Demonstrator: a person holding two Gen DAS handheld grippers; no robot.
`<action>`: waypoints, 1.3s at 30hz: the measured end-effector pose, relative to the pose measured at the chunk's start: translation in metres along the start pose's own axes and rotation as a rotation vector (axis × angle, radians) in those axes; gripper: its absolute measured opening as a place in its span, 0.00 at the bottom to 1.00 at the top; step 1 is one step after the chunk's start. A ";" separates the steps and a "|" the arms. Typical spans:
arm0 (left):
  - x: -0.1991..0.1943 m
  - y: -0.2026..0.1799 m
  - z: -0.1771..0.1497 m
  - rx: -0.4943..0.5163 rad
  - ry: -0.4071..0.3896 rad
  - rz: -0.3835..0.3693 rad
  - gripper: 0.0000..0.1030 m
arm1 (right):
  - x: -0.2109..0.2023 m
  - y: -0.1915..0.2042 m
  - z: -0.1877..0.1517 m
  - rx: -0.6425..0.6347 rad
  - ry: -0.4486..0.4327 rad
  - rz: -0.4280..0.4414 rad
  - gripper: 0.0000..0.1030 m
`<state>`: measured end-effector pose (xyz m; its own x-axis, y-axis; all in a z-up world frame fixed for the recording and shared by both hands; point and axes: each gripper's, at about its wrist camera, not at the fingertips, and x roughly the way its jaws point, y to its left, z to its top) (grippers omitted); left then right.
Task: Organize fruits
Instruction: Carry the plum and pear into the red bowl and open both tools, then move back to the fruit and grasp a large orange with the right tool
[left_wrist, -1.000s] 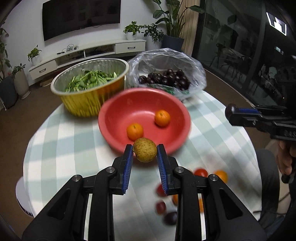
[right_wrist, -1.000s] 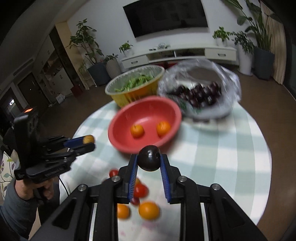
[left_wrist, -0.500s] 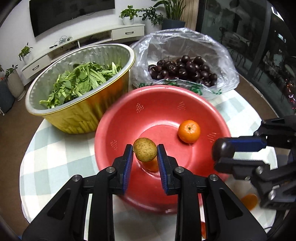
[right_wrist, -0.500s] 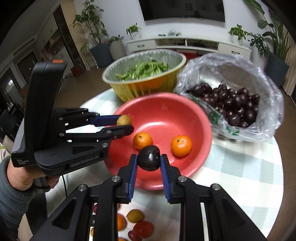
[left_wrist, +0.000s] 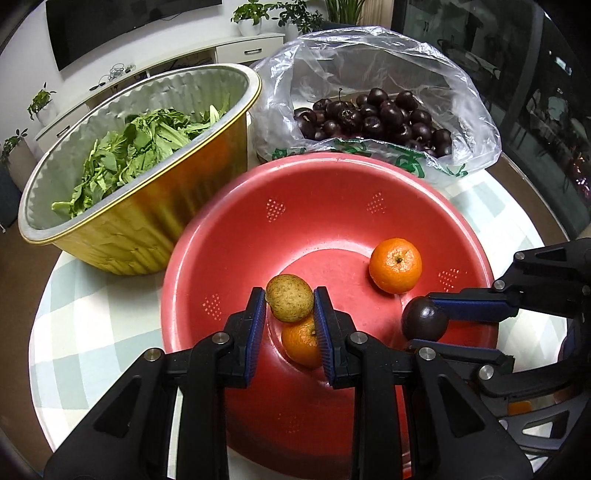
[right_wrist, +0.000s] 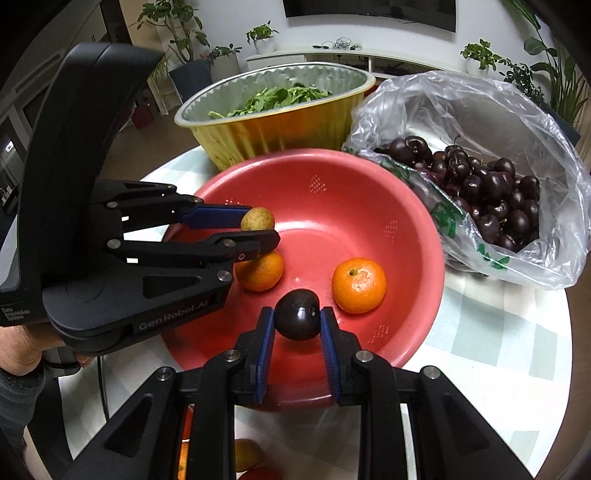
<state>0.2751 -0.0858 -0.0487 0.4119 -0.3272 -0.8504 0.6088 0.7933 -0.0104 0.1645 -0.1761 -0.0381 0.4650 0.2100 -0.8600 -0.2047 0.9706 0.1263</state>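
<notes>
Sharp, evenly lit (fisheye-warped edges)

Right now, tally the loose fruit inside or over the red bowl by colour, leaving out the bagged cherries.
Orange: 2, both lying in the red bowl: one orange on the right, another orange under the left gripper.
Yellow-brown: 1, the yellow-brown fruit in the left jaws.
Dark purple: 1, the dark fruit in the right gripper.
Total: 4
</notes>
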 end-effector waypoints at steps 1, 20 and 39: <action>0.001 0.000 0.001 0.000 0.000 0.000 0.24 | 0.002 0.001 0.001 -0.004 -0.001 -0.004 0.26; 0.002 -0.004 0.002 0.029 -0.011 0.020 0.26 | 0.018 0.015 0.005 -0.063 0.001 -0.038 0.28; -0.079 -0.010 -0.025 -0.023 -0.147 0.022 0.77 | -0.049 0.005 -0.022 -0.015 -0.121 0.005 0.51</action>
<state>0.2192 -0.0554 0.0052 0.5210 -0.3797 -0.7644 0.5836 0.8120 -0.0056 0.1216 -0.1837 -0.0061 0.5644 0.2284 -0.7933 -0.2197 0.9679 0.1223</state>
